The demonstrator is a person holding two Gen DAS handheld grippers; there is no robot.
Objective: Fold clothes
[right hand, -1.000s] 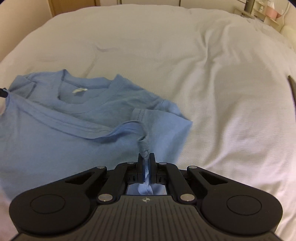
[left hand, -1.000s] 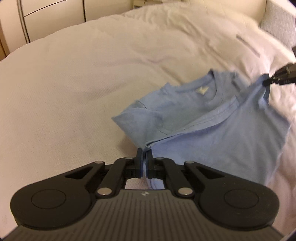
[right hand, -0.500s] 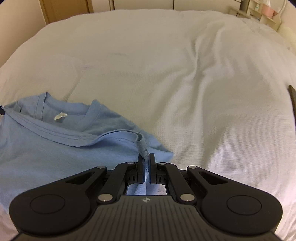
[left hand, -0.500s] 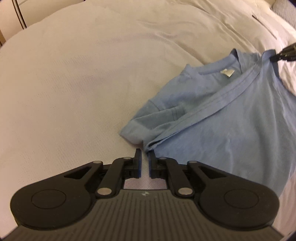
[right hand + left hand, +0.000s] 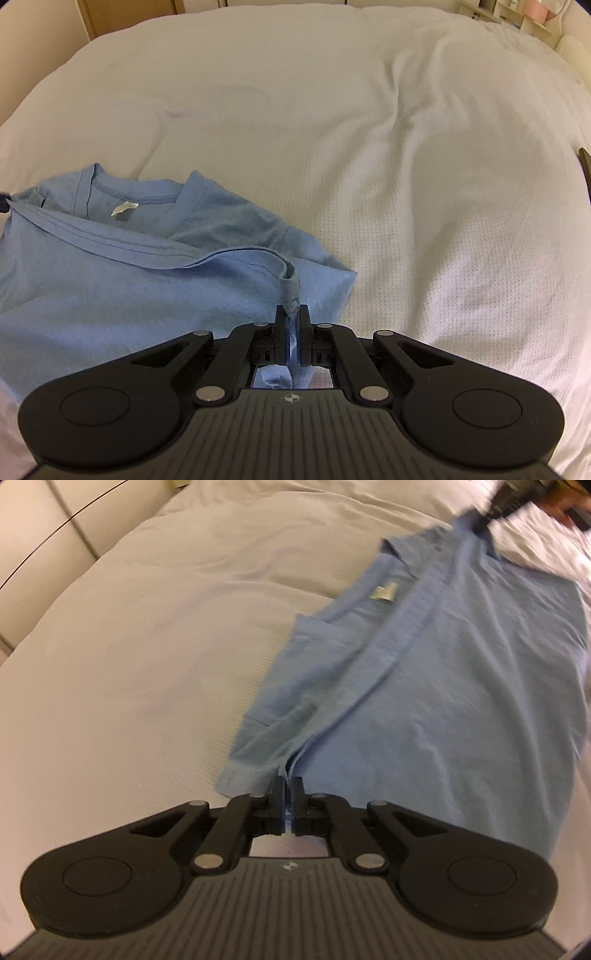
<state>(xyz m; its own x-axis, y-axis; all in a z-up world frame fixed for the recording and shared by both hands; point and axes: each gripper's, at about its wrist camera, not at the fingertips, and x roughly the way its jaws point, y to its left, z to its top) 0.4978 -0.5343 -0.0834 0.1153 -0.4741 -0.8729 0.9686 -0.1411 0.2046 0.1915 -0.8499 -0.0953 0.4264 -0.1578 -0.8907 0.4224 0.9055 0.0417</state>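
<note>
With the shirt (image 5: 110,291) lying on the bed (image 5: 406,166), its hem doubled up toward the collar, and each tool, left (image 5: 289,786) and right (image 5: 292,314), pinched tight on a hem corner, keep the hem taut and level.

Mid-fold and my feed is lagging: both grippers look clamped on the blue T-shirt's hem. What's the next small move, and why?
Probably carry both corners a little further toward the collar, then lower. The left gripper and right gripper each pinch the blue T-shirt hem, which stops short of the neck label and sags in the middle over the white bedspread.
</note>
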